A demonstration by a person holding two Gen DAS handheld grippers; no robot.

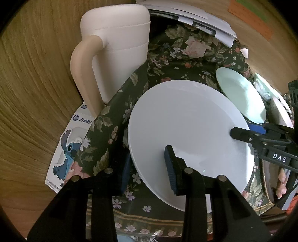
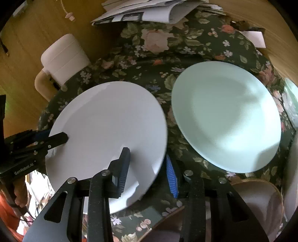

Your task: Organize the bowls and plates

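Observation:
A white plate (image 1: 188, 134) sits tilted over the floral cloth (image 1: 163, 55); it also shows in the right wrist view (image 2: 108, 126). My left gripper (image 1: 147, 167) straddles its left rim, one finger over the plate and one under, jaws wide apart. My right gripper (image 2: 149, 167) straddles its right rim the same way. Each gripper's finger shows in the other view: the right one (image 1: 240, 133), the left one (image 2: 55, 138). A pale green plate (image 2: 225, 119) lies flat to the right; it also shows in the left wrist view (image 1: 240, 93).
A white jug with a beige handle (image 1: 111, 55) stands at the back left on the wooden table. Papers (image 2: 145, 11) lie at the back. A Stitch sticker sheet (image 1: 69, 149) lies at the left. A wooden-rimmed dish (image 2: 260, 201) sits at the near right.

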